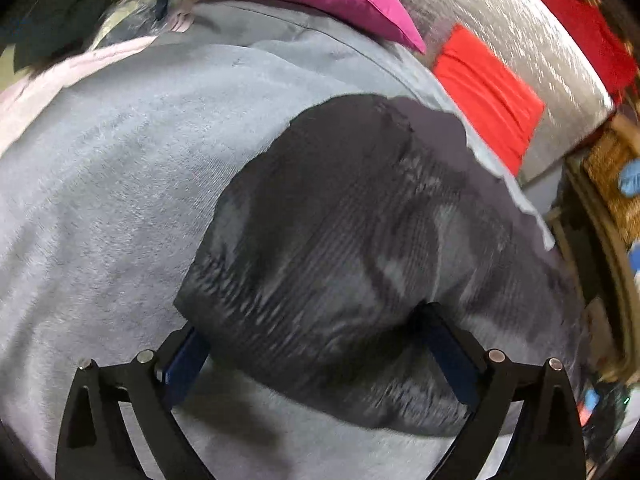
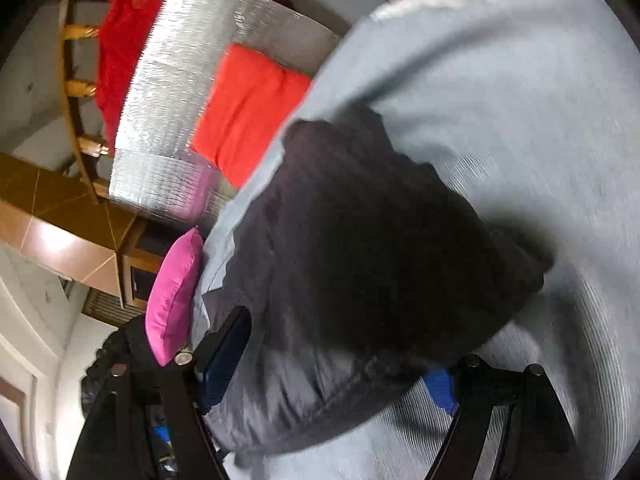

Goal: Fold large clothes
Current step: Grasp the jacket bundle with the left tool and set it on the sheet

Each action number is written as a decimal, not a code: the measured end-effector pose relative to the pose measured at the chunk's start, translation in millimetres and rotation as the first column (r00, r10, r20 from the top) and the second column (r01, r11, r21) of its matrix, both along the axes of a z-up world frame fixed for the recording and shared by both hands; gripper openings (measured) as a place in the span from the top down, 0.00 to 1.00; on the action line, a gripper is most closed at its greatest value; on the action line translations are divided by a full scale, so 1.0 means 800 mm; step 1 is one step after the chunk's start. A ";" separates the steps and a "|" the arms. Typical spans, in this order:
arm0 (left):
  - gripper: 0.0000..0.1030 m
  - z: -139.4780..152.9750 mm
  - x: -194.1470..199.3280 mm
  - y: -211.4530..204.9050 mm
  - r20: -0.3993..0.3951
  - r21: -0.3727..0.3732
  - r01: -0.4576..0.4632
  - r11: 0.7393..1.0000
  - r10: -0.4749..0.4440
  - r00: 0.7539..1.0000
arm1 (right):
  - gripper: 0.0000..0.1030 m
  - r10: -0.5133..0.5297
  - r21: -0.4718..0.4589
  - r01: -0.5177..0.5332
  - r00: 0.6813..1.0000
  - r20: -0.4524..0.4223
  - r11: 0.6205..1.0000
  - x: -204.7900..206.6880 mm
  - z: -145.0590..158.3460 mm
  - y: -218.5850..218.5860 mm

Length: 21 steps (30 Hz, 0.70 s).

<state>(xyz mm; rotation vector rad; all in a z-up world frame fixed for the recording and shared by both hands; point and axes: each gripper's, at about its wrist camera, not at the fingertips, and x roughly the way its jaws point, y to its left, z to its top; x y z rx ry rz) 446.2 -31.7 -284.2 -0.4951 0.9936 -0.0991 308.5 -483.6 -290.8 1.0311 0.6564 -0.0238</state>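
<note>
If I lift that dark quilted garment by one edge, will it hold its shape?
Probably not: the dark garment lies in soft folds on the grey blanket, so it should droop. Its sheen suggests slippery fabric. Puffy quilting hints it's light.

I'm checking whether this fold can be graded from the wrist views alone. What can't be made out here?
- Dark grey ribbed garment: motion blur in both views hides its type and fold edges.
- Its near edge: cut off behind the left tongs in the left view.
- Right tongs: cloth lies between them; contact is unclear.
- Pale grey fleece blanket: runs past every edge.
</note>
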 end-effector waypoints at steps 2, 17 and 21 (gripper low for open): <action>0.03 -0.001 0.002 0.003 0.014 -0.026 -0.023 0.999 0.023 1.000 | 0.20 0.010 -0.046 -0.012 0.999 -0.050 0.999 0.013 -0.005 0.010; 0.66 0.032 -0.019 0.018 0.147 0.014 -0.032 0.999 0.029 0.989 | 0.61 0.063 -0.281 -0.060 0.998 0.003 0.958 -0.037 0.060 0.066; 0.67 0.045 -0.056 0.034 0.146 -0.010 0.016 1.000 -0.014 0.989 | 0.61 0.075 -0.278 -0.074 0.997 -0.010 0.958 -0.071 0.071 0.059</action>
